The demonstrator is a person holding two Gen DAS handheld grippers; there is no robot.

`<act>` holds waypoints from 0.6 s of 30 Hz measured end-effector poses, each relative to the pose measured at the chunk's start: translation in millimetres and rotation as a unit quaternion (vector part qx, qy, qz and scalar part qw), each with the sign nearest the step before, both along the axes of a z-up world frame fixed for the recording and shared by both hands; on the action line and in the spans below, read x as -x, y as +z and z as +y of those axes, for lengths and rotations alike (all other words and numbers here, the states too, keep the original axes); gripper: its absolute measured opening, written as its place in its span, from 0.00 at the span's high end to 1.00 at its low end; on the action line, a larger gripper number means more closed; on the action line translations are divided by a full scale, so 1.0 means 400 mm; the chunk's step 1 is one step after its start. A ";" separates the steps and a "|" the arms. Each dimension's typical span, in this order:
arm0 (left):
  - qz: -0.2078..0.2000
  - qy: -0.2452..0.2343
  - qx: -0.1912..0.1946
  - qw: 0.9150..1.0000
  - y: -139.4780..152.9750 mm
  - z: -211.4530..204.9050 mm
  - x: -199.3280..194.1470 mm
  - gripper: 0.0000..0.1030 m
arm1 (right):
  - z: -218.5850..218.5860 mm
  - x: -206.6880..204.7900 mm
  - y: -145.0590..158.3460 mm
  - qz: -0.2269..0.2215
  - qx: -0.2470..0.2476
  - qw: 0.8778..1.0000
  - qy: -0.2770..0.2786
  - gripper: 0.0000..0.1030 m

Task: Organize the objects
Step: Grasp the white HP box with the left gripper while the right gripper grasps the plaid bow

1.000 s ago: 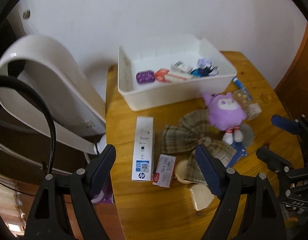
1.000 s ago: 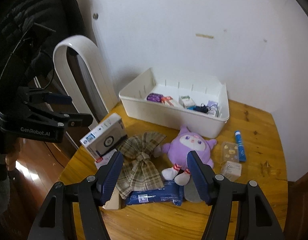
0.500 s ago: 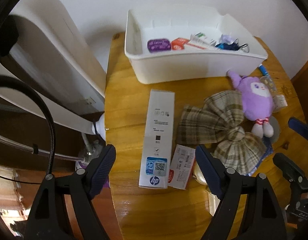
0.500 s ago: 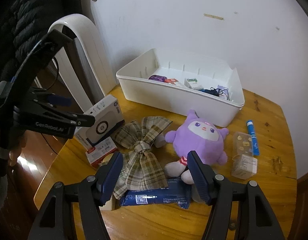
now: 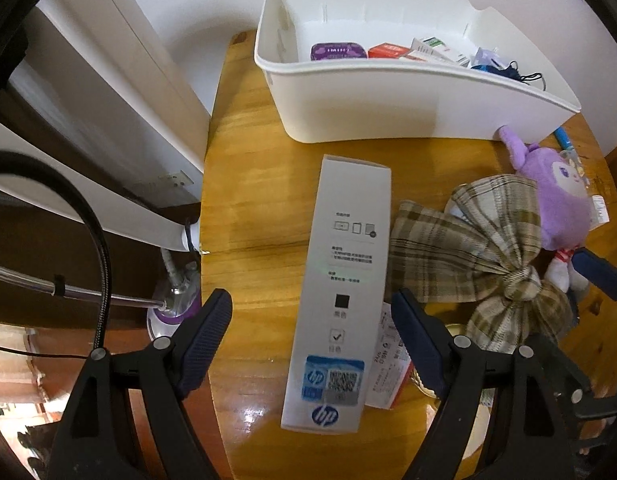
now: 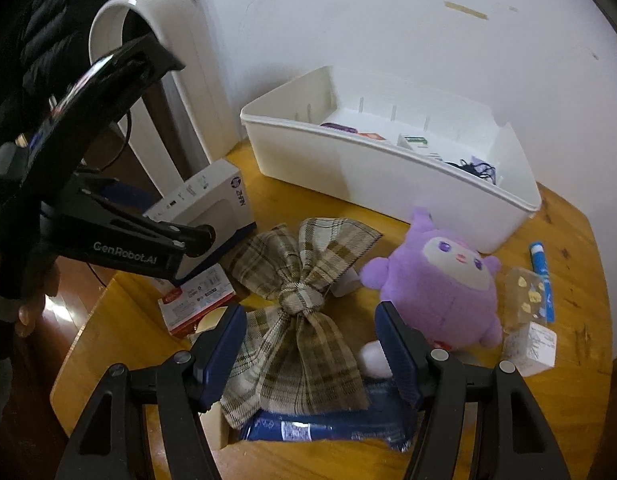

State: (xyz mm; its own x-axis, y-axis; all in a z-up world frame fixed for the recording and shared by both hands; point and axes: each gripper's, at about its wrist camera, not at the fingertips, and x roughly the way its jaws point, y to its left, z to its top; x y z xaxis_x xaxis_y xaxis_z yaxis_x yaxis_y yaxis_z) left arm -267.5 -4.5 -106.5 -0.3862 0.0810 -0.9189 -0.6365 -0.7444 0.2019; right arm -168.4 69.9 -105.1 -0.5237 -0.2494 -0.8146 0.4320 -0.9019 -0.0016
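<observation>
Left gripper (image 5: 311, 334) jaws wide astride HP box (image 5: 340, 292); untouched

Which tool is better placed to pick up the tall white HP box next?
The left tool. It is open, and the tall white HP box lies between its fingers. The right tool, also open, frames the checked cloth bow instead.

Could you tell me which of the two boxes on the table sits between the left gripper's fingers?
The tall white HP box; the smaller red-and-white box lies beside it, under the left gripper's right finger.
</observation>
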 end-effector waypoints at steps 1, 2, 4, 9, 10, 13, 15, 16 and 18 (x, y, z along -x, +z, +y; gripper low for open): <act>-0.001 0.001 0.001 1.000 -0.004 0.001 0.003 0.18 | -0.006 0.003 -0.007 0.000 -0.005 1.000 0.003 0.34; -0.002 0.002 0.002 1.000 -0.009 0.001 0.004 0.18 | -0.013 0.006 -0.015 -0.001 -0.011 1.000 0.005 0.34; -0.009 0.006 0.001 1.000 -0.019 0.001 0.008 0.18 | -0.023 0.011 -0.030 -0.003 -0.020 1.000 0.009 0.35; -0.020 0.015 0.000 1.000 -0.036 0.003 0.019 0.19 | -0.041 0.024 -0.068 -0.019 -0.038 0.999 0.019 0.49; -0.023 0.017 0.000 1.000 -0.040 0.003 0.022 0.19 | -0.043 0.026 -0.074 -0.022 -0.041 0.999 0.020 0.51; -0.032 0.018 0.003 0.999 -0.052 0.004 0.028 0.21 | -0.041 0.035 -0.090 -0.038 -0.035 0.998 0.021 0.64; -0.035 0.017 0.007 0.999 -0.061 0.004 0.029 0.27 | -0.036 0.035 -0.092 -0.043 -0.024 0.999 0.022 0.73; -0.038 0.015 0.000 0.999 -0.061 0.002 0.029 0.29 | -0.035 0.033 -0.091 -0.042 -0.022 0.999 0.024 0.74; -0.045 0.005 -0.006 0.999 -0.059 0.000 0.029 0.37 | -0.034 0.026 -0.087 -0.036 -0.023 0.999 0.029 0.78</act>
